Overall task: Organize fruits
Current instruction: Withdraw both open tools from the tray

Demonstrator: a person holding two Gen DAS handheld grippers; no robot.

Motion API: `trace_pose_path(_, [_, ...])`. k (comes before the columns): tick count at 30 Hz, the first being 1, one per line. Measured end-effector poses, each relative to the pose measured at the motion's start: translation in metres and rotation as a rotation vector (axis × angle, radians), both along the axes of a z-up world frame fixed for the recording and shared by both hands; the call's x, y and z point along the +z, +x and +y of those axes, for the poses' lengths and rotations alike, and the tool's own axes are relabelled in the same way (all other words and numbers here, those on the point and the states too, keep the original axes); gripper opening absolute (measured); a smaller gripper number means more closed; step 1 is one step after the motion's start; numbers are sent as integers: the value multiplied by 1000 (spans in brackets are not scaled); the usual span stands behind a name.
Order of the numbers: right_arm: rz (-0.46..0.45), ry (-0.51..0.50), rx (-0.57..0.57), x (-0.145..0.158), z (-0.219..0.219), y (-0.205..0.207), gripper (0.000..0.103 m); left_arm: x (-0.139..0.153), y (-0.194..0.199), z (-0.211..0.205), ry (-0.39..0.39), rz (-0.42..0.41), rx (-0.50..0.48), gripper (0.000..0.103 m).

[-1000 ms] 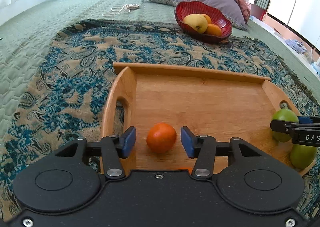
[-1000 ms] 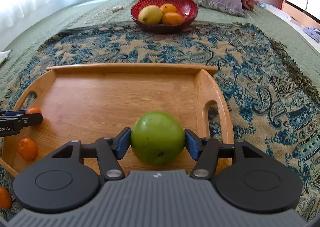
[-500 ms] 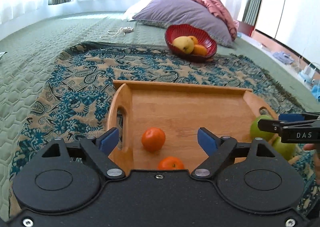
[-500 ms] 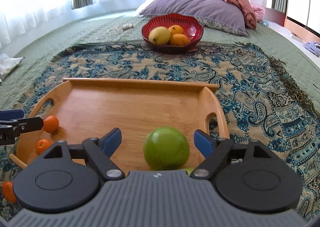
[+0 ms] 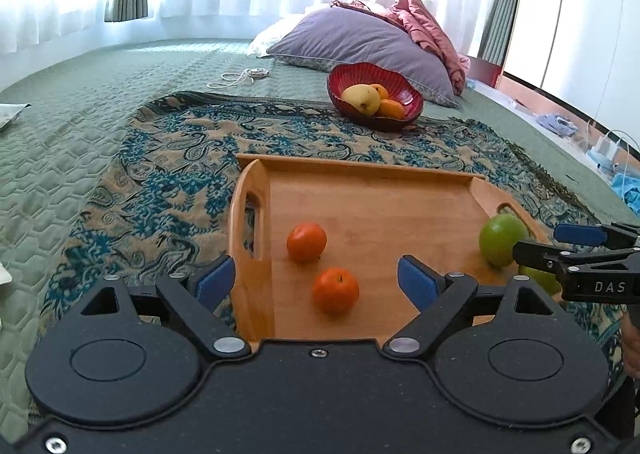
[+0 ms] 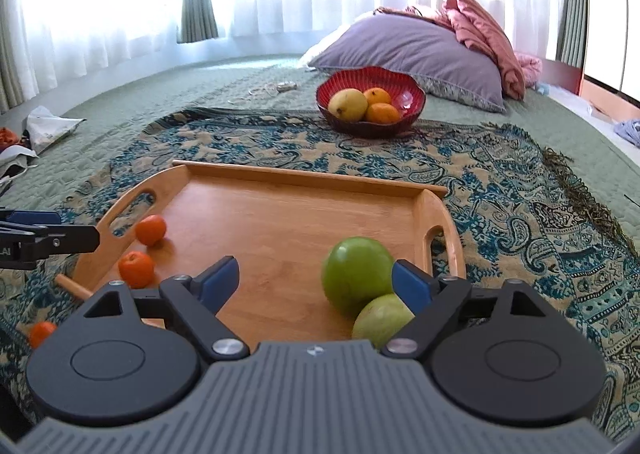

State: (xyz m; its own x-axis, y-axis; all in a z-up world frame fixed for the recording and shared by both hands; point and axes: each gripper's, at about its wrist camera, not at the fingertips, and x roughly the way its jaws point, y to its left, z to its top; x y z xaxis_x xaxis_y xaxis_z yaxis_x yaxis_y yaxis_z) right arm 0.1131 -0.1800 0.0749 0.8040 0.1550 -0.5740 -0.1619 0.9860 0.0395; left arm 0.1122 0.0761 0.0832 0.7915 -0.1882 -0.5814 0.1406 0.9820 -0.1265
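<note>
A wooden tray (image 5: pixel 372 190) (image 6: pixel 296 210) lies on a patterned throw. Two oranges (image 5: pixel 306 241) (image 5: pixel 335 290) rest at its left end; they also show in the right wrist view (image 6: pixel 150 229) (image 6: pixel 136 269). Two green fruits (image 6: pixel 357 275) (image 6: pixel 382 320) rest at its right end, one seen in the left wrist view (image 5: pixel 502 239). My left gripper (image 5: pixel 316 281) is open and empty, raised above the oranges. My right gripper (image 6: pixel 316 280) is open and empty, raised above the green fruits.
A red bowl (image 5: pixel 375 96) (image 6: pixel 370 100) with a yellow fruit and oranges sits beyond the tray, before a purple pillow (image 6: pixel 412 50). One more orange (image 6: pixel 41 332) lies on the throw left of the tray. Papers (image 6: pixel 48 126) lie at far left.
Both grippers opened, let go of the orange and the green fruit onto the tray, then rose and drew back.
</note>
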Motion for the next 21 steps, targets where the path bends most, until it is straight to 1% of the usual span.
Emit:
trace_pose_path(12, [-103,-64,76,-8,21,-45,93,-12,-32,-1,50,-23,0,90])
trace_pose_path(21, [-118,-22,86,-20,22,-68,93,-23,-46,-2,67,-28,2,92])
